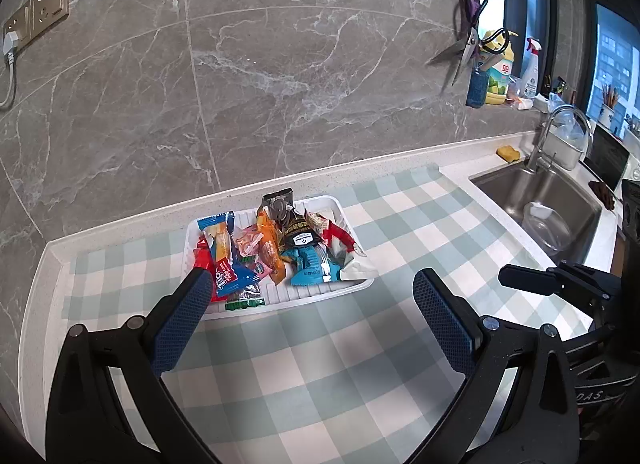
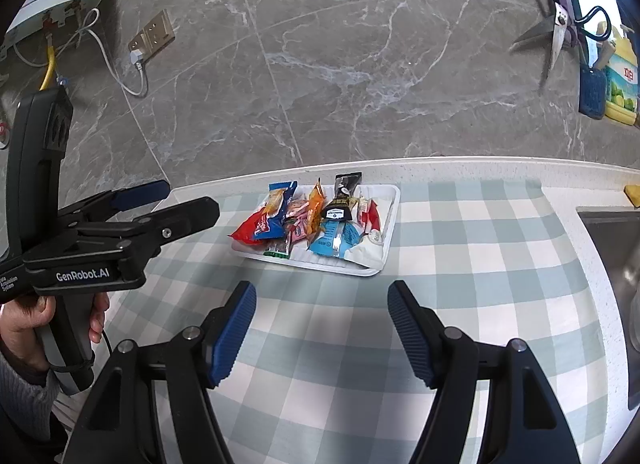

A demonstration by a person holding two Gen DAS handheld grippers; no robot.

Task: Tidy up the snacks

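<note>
A white tray sits on the checked cloth near the back wall and holds several snack packets: a blue and red bar, orange and pink packets, a black pouch, a light blue packet. My left gripper is open and empty, hovering just in front of the tray, its left finger over the tray's left edge. The tray and its packets also show in the right wrist view. My right gripper is open and empty, a little short of the tray. The left gripper shows at the left there.
A checked cloth covers the counter. A steel sink with a tap and a clear bowl lies to the right. Scissors hang on the marble wall above bottles. Wall sockets with a plug sit at the left.
</note>
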